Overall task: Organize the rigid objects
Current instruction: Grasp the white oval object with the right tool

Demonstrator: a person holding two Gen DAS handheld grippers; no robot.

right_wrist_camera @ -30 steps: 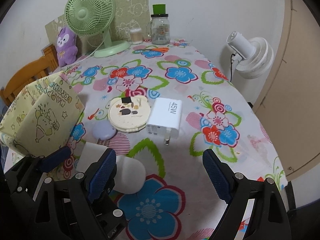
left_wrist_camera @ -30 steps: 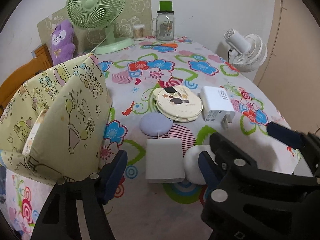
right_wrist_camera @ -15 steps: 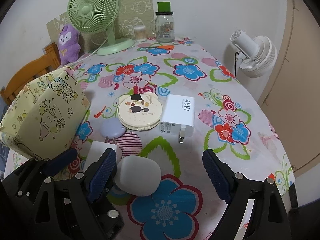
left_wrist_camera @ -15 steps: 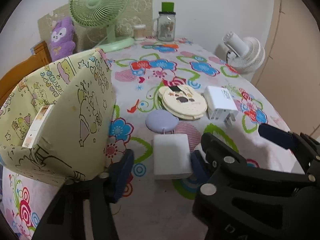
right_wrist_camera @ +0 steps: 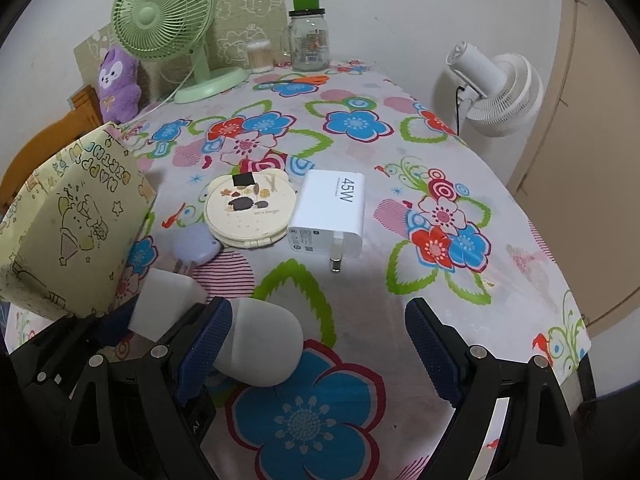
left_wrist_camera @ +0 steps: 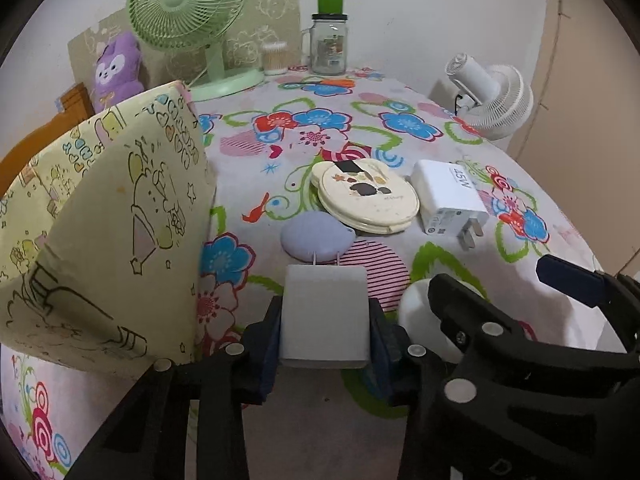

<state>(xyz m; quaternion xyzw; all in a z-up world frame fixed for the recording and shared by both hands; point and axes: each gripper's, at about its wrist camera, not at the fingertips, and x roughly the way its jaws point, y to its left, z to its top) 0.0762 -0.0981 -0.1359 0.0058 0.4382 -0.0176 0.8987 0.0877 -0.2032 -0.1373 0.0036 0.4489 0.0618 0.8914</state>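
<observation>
Floral-clothed table (right_wrist_camera: 460, 184) carrying everything, with yellow paper gift bag (left_wrist_camera: 120, 216) standing open-topped at left, likely the destination. Left gripper (left_wrist_camera: 325, 330) clamped on white square charger (left_wrist_camera: 325, 314) beside the bag, ready for lifting. Right gripper (right_wrist_camera: 316, 344) spread wide around white rounded case (right_wrist_camera: 264, 344), not yet gripping.

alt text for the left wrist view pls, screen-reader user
The left tool is shut on a white square plug adapter lying on a floral tablecloth, beside a yellow cartoon-print gift bag. Beyond it lie a lilac pebble-shaped case, a round cream compact and a white 45W charger; the right tool's black frame crosses the lower right.
</observation>
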